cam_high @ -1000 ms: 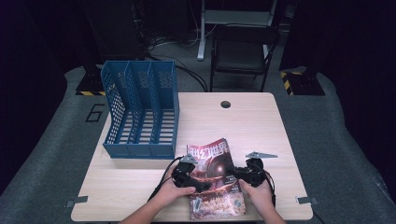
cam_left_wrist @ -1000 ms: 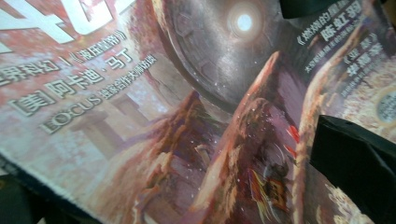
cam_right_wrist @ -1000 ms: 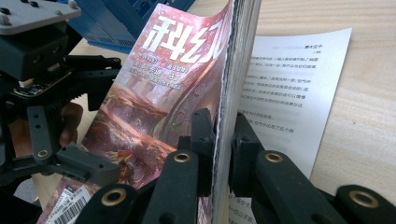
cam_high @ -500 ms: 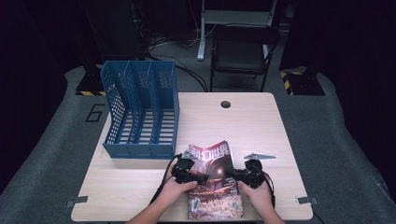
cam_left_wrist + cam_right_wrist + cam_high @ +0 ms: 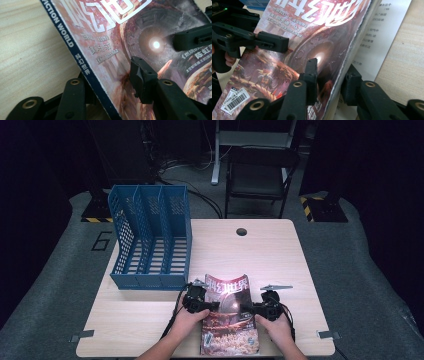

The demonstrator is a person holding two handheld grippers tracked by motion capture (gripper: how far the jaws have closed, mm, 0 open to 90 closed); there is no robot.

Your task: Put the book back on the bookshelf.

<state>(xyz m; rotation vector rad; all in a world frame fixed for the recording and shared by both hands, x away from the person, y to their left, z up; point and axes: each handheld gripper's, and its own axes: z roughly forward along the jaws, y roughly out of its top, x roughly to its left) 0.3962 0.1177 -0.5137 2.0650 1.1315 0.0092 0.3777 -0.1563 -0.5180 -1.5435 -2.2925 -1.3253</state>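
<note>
magazine point(image 5: 227, 315) at lower centre of the high view, gripped on its spine edge by left gripper point(image 5: 206, 306) and on its open edge by right gripper point(image 5: 248, 308); lifting begun, blue file rack point(image 5: 150, 240) at upper left not yet reached.

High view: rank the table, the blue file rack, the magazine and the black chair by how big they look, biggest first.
1. Table.
2. Blue file rack.
3 and 4. Magazine and black chair look about alike; the chair stands farther from the camera and partly in shadow, so I would not rank them.
</note>
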